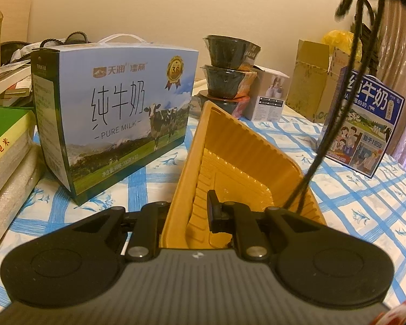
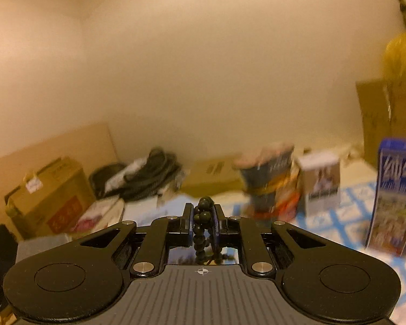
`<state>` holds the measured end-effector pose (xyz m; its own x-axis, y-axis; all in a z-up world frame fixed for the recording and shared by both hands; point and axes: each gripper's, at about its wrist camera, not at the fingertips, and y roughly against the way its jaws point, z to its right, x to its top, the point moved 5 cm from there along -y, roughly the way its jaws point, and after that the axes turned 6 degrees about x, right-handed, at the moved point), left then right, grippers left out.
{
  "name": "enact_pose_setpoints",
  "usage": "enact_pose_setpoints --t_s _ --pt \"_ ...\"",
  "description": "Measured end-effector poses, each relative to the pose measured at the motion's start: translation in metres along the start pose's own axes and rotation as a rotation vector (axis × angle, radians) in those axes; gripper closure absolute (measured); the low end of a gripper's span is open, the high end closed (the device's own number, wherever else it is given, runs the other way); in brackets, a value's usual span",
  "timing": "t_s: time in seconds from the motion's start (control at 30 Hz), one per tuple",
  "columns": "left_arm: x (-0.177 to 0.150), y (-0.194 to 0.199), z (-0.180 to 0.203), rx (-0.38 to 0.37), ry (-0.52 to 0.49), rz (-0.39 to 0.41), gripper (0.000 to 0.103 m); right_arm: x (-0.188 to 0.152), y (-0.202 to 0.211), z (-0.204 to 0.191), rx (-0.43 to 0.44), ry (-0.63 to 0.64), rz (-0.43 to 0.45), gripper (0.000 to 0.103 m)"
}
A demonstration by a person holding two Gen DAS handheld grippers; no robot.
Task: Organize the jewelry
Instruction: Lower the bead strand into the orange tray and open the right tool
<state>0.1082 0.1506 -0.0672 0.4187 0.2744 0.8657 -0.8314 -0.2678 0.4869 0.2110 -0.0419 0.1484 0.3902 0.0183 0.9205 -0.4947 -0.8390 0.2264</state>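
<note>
A gold plastic tray point(image 1: 246, 157) is tilted up on the blue checked cloth. My left gripper point(image 1: 186, 211) is shut on the tray's near left wall; one finger point(image 1: 212, 211) is inside the tray, the other is hidden outside it. My right gripper point(image 2: 203, 216) is shut on a dark bead necklace point(image 2: 203, 216) and holds it high. In the left wrist view the necklace point(image 1: 346, 81) hangs in long strands from the top right, and its lower end reaches into the tray.
A light blue milk carton point(image 1: 113, 124) stands left of the tray, stacked books point(image 1: 5, 135) further left. Stacked dark bowls point(image 1: 230, 70), a small white box point(image 1: 270, 97), cardboard boxes point(image 1: 311, 81) and a dark blue carton point(image 1: 365, 130) stand behind and right.
</note>
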Motion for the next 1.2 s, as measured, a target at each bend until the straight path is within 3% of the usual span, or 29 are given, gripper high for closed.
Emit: enact_pose_setpoints --t_s 0.33,0.53,0.67,0.8,0.87,1.2 --pt "0.001 0.001 0.0 -0.005 0.001 0.001 0.089 -0.097 -0.038 0.019 0.013 -0.165 -0.187 0.089" --pt "0.001 0.001 0.0 -0.005 0.001 -0.001 0.089 -0.147 -0.057 0.035 -0.035 -0.226 -0.284 0.089" --pt "0.001 0.001 0.0 -0.006 -0.003 -0.001 0.089 -0.14 -0.057 0.035 -0.012 -0.238 -0.233 0.089" --pt "0.001 0.001 0.001 -0.005 -0.004 -0.002 0.089 -0.116 -0.048 0.027 0.062 -0.226 -0.099 0.089" --pt "0.001 0.001 0.001 -0.005 -0.005 -0.002 0.089 -0.112 -0.048 0.025 0.075 -0.22 -0.077 0.089" --pt "-0.001 -0.002 -0.001 0.0 -0.009 -0.008 0.089 -0.195 -0.083 0.046 -0.081 -0.192 -0.356 0.089"
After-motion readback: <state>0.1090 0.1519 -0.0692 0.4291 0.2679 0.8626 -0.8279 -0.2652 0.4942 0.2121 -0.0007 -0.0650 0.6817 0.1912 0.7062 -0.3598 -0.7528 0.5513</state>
